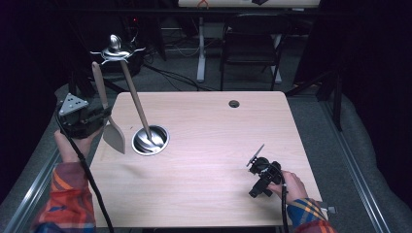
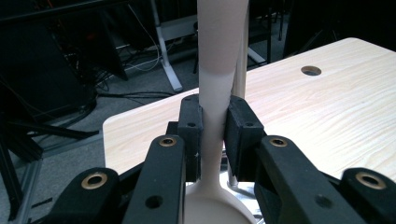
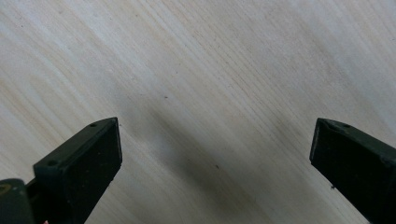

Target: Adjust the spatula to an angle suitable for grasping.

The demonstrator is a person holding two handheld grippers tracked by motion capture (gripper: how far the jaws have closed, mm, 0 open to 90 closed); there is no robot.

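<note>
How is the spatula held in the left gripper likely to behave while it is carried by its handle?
The spatula probably stays stiff: its long handle runs straight up from the left gripper. It looks light, being slim and flat-bladed. Clamped on a narrow, smooth stretch of handle with the broad blade hanging below, it might swivel or slip if swung.

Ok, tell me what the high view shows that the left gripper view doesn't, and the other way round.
High view: the right claw resting on the table near its right front, the metal bowl holding a second long-handled utensil, the spatula's flat blade hanging beside the bowl, and a chair beyond the table. Left gripper view: the left claw's pads pressed on the narrow neck of the spatula handle, close up. Both: the wooden table, its round hole at the far edge, the spatula and the left claw.
</note>
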